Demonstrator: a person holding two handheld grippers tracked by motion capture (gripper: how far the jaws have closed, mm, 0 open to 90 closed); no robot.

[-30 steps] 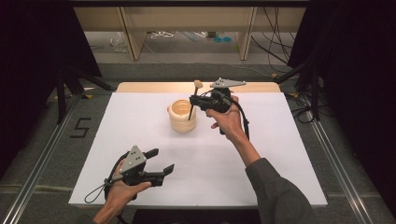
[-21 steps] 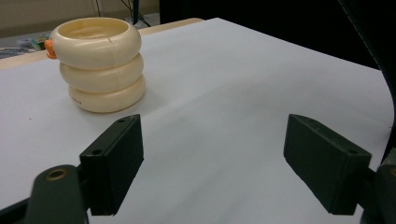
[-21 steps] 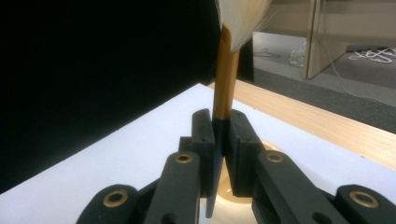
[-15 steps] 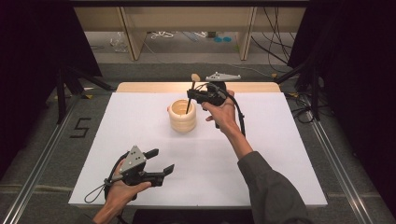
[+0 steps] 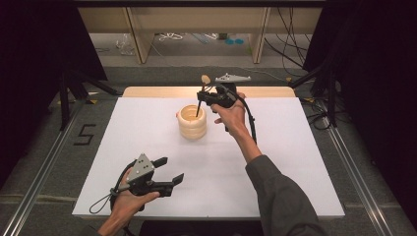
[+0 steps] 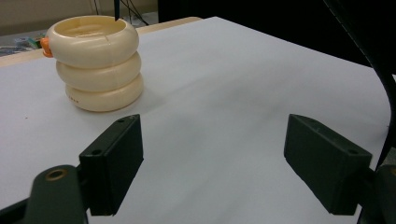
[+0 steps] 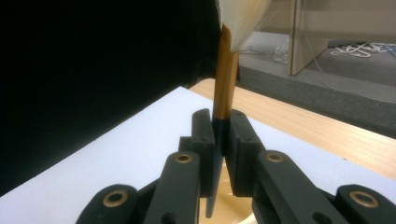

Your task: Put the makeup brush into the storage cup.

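Shifting left over the ringed cup (image 5: 192, 121), your right tongs (image 5: 202, 98) pinch the brush (image 5: 201, 96), handle now inside; seat it next. Left tongs (image 5: 169, 169) spread, idle.

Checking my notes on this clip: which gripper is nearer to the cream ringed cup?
Right. The right gripper is at the cup's far rim, shut on a brush whose dark end dips into the cup. The left gripper is open near the table's near edge, well apart.

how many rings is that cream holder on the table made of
3. The cream holder is three stacked rings: bottom one on the white table, one in the middle, top one forming the rim. Its inside is hidden.
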